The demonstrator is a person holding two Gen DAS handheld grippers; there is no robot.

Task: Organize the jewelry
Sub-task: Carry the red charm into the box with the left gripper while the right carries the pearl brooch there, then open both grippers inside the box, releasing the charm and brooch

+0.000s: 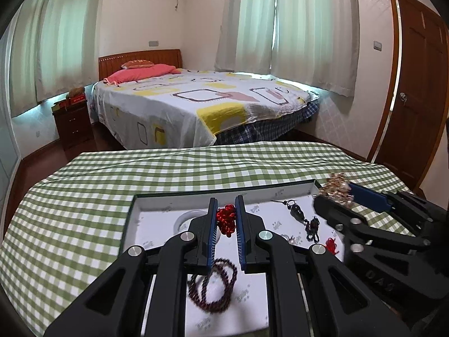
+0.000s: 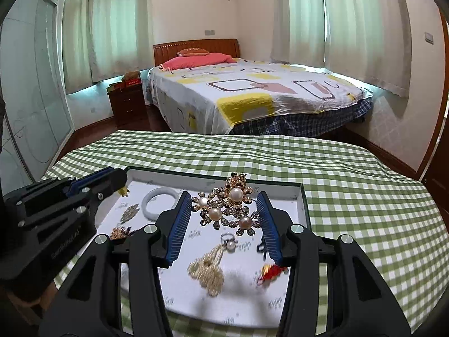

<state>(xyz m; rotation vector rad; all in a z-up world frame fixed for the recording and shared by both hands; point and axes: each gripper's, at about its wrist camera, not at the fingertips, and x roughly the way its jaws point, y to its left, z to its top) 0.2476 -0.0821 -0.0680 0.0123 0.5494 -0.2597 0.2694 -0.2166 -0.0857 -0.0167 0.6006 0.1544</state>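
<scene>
On the green-checked tablecloth [image 2: 350, 174] sits a shallow white tray [image 2: 300, 196] with a dark outer rim, and everything here is placed against it. At the tray's left end, the left gripper [image 1: 226, 210] hangs over the white floor with its blue-padded jaws drawn in tight on a red knotted cord ornament [image 1: 226, 220]; from that ornament a dark maroon bead bracelet [image 1: 214, 286] dangles in loops below the jaws, blurred, above the tray's near edge. Under this gripper's left finger a white bangle [image 2: 160, 200] lies flat on the tray floor, and nearer the left wall are two small glittery pieces [image 2: 127, 214], too blurred to name. Toward the tray's middle, a pale gold beaded piece [image 2: 207, 272] with a ring and a small pearl at its top rests on the floor. Above it, over the tray's right half, the right gripper [image 2: 227, 210] is partly open, its blue pads pressing both sides of a gold brooch cluster [image 2: 228, 207] of rhinestone flowers with pearl centres, which is clear of the tray floor. On the floor by the right wall lies a dark pendant on a cord [image 1: 297, 212], with a second dark charm [image 1: 313, 227] just beside it. At the tray's near right corner rests a small red tassel charm [image 2: 273, 271] with a gold bead.
</scene>
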